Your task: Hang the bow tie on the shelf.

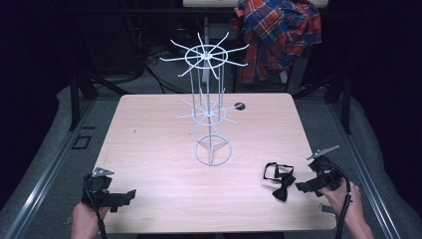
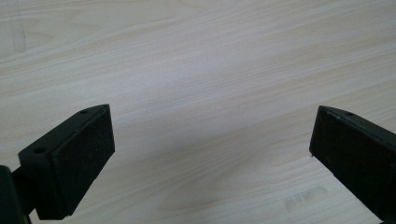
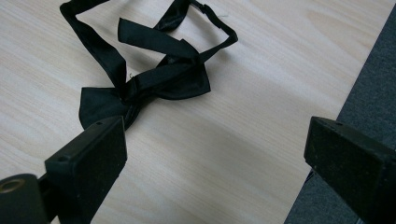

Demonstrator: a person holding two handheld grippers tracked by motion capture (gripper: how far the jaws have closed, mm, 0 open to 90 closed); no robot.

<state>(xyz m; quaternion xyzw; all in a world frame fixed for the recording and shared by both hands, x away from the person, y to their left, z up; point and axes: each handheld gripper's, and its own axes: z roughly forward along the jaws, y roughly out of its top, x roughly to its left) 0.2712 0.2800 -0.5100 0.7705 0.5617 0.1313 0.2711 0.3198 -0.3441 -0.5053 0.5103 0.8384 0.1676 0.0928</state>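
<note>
Bow tie (image 3: 144, 81) on table (image 1: 159, 149) just ahead of right claw (image 3: 215, 154), jaws apart; left claw (image 2: 210, 154) also apart.

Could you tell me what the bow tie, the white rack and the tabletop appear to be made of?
Bow tie: black fabric, probably satin, given its soft folds and faint sheen. Rack: thin metal wire, seemingly coated white. Tabletop: pale wood or wood-look laminate, with printed-looking grain and a smooth matte surface.

Black block-jawed claws (image 1: 130, 194) (image 1: 300, 187), grey plates, trailing black cables
</note>
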